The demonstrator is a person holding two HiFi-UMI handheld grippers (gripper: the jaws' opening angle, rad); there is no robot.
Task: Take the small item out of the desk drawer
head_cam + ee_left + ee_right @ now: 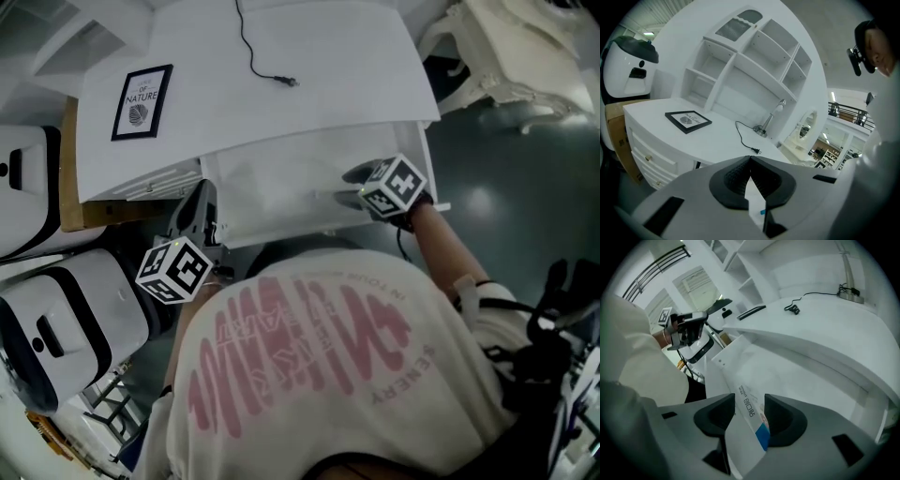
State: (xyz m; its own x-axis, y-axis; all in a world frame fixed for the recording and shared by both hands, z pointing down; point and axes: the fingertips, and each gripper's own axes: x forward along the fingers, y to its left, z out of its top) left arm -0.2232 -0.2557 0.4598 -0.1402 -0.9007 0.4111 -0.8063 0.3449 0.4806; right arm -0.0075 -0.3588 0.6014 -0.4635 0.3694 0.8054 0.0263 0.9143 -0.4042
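The white desk drawer (pixel 272 187) stands pulled out under the desktop. My right gripper (pixel 361 185) reaches into its right side. In the right gripper view that gripper (pixel 750 401) stands open, and a thin white packet (pixel 751 420) with dark print and a blue corner stands between its jaws, leaning toward the right one. My left gripper (pixel 202 211) hangs by the drawer's left front corner. Its tips (pixel 750 158) meet, so it is shut; a white sliver with a small blue mark shows in the gap behind them, and what it is I cannot tell.
On the desktop lie a black-framed picture (pixel 142 101) and a black cable with a plug (pixel 272 77). White shelves (pixel 754 61) rise behind the desk. White and black machines (pixel 56 319) stand at the left, and a pale chair (pixel 506 47) at the far right.
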